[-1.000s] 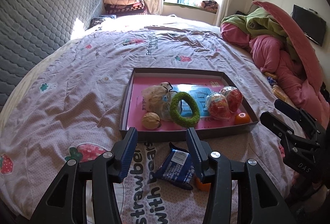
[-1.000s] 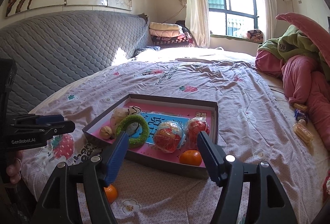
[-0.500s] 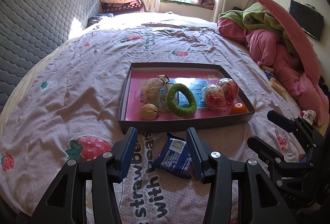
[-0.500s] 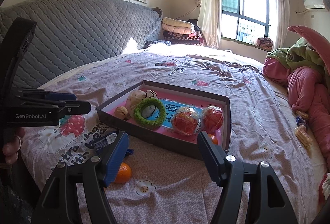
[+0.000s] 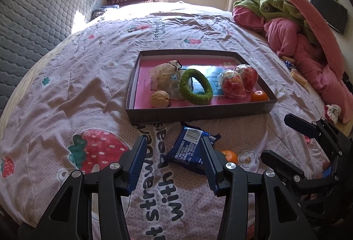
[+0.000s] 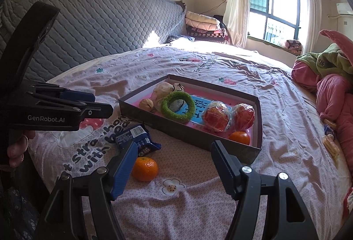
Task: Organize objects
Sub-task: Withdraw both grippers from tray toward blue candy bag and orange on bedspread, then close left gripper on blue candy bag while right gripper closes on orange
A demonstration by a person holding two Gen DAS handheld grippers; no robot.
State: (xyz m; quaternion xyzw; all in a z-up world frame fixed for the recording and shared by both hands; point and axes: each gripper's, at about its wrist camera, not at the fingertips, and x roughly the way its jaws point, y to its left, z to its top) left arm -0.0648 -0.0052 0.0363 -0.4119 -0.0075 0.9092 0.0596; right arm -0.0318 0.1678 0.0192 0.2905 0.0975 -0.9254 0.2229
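1. Box tray (image 5: pixel 199 110) sits mid-bed on the strawberry quilt (image 5: pixel 72 94) – it's the collection point. Already inside: walnut (image 5: pixel 160 98), green ring (image 5: pixel 195 87), a tied clear bag (image 5: pixel 164 76), two wrapped red fruits (image 5: pixel 239 80), one small orange (image 5: pixel 259 96).
2. Still outside, just in front of the tray's near wall: blue snack packet (image 5: pixel 189 150) and a loose orange (image 6: pixel 145 168), close beside each other.
3. Left gripper (image 5: pixel 172 159) – jaws apart, nothing between them, hovering low above the packet. I read it as lined up for that pick.
4. Right gripper (image 6: pixel 173 165) – jaws also spread and empty, tilted down; the loose orange sits by its left finger (image 6: pixel 123 166), not yet centred.
5. One item per hand makes sense – both lie at the bed's near edge, a short lift over the wall.
6. Risk: soft quilt, the orange may roll when nudged.
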